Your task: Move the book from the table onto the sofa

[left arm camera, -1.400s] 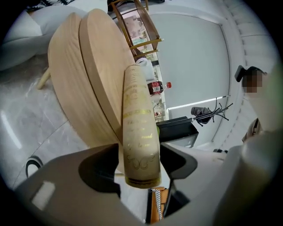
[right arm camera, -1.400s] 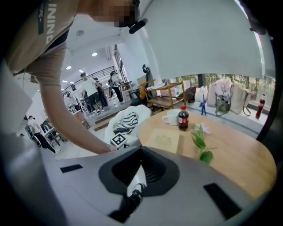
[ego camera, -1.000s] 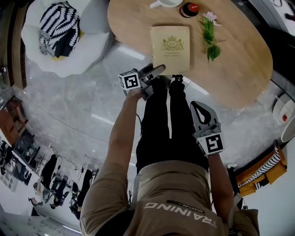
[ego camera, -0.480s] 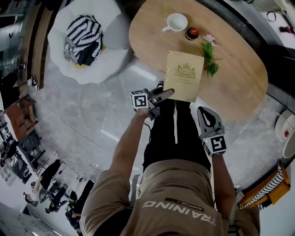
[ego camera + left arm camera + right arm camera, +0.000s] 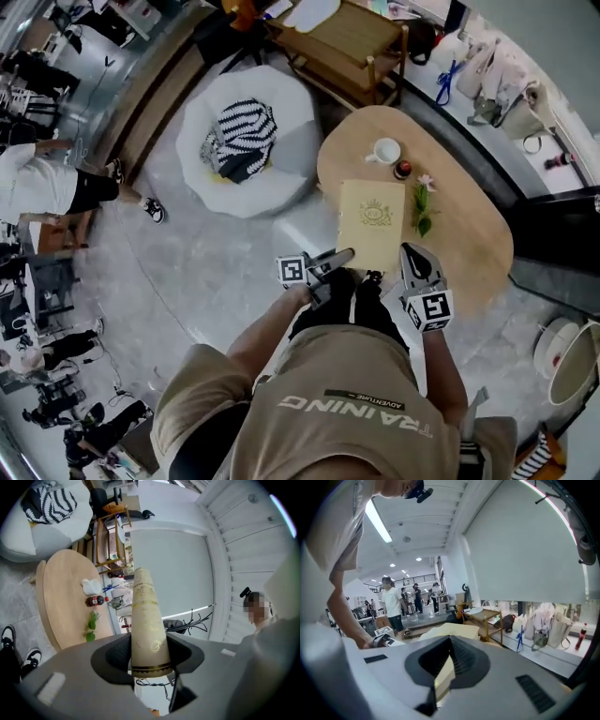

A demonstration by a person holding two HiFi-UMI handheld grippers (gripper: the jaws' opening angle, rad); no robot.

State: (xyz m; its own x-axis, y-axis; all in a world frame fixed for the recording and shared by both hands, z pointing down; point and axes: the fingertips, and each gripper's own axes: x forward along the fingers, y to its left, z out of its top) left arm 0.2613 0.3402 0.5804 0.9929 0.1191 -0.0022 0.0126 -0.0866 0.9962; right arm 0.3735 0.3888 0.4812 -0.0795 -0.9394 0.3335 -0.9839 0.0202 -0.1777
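Note:
The cream book (image 5: 372,228) with a gold crest hangs above the near edge of the oval wooden table (image 5: 469,234). My left gripper (image 5: 333,261) is shut on its near left corner; in the left gripper view the book (image 5: 147,625) stands edge-on between the jaws. My right gripper (image 5: 410,258) is at the near right corner, and the right gripper view shows that corner of the book (image 5: 445,677) wedged between its jaws. The white sofa seat (image 5: 291,173) with a striped cushion (image 5: 246,141) lies left of the table.
On the table's far end stand a white cup (image 5: 385,151), a small dark bottle (image 5: 402,170) and a green flower sprig (image 5: 422,208). A wooden side table (image 5: 352,37) stands beyond. People stand at the left of the polished grey floor.
The book has come up off the table with the left gripper. The right gripper rose and came in to the book's near right corner. The whole view has risen.

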